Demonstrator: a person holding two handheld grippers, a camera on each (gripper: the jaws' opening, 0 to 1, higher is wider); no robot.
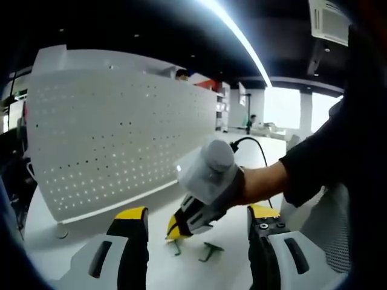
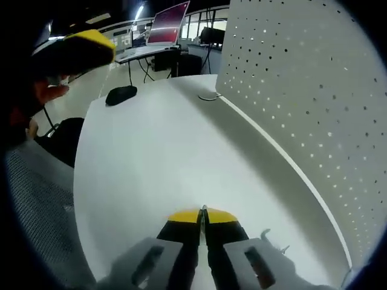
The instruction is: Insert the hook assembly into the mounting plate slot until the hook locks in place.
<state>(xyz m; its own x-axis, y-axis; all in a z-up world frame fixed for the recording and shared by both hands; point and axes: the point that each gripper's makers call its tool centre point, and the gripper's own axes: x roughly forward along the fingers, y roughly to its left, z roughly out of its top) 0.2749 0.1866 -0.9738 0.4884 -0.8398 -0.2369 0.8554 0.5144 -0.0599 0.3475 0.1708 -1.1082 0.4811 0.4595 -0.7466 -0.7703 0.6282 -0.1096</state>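
Observation:
A white pegboard mounting plate stands upright on the white table; in the right gripper view the same pegboard runs along the right. Two small dark hooks lie on the table before it. My right gripper, held by a hand, points down with its tips just above the nearer hook. In its own view, the right gripper is shut with nothing visibly between the jaws, and the hooks lie just to its right. My left gripper is open, its jaws either side of that scene.
A small round foot sits at the pegboard's base. Further along the table lie a black mouse and a thin cable, with a monitor on a desk behind. A mesh chair stands beside the table.

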